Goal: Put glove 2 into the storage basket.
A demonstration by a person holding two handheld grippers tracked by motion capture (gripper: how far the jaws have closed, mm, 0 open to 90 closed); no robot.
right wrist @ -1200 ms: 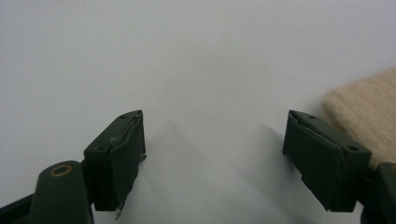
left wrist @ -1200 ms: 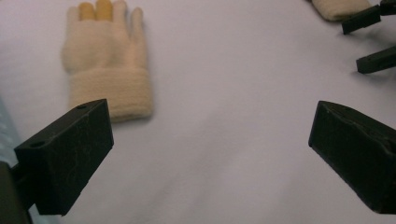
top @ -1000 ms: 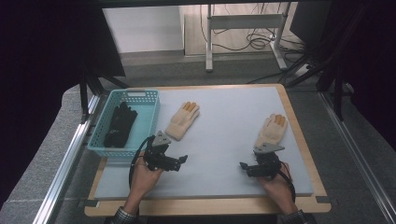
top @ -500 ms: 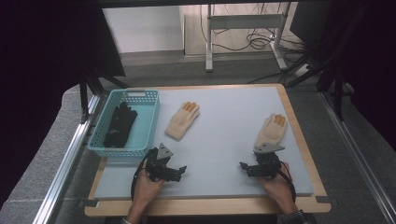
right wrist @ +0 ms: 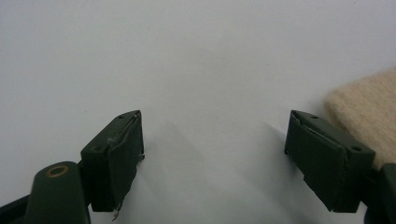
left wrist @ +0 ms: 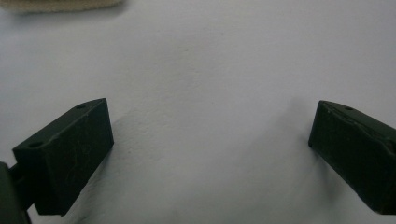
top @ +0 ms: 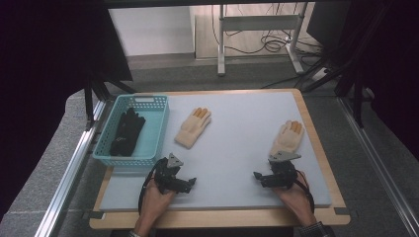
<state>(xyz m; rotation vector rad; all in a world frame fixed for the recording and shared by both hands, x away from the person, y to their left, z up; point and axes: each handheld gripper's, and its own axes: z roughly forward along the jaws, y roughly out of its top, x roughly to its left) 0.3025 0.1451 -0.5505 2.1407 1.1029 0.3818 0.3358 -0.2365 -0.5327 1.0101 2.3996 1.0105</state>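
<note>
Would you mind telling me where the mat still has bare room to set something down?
The widest free patch on the grey mat lies between the left beige glove and the right beige glove, running forward between the left gripper and right gripper. The far right corner is bare too. The blue basket holds black gloves, so that side is crowded.

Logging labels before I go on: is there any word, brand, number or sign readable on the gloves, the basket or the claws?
None can be read: no print shows on the beige gloves, the black gloves, the blue basket, the left claw or the right claw.
</note>
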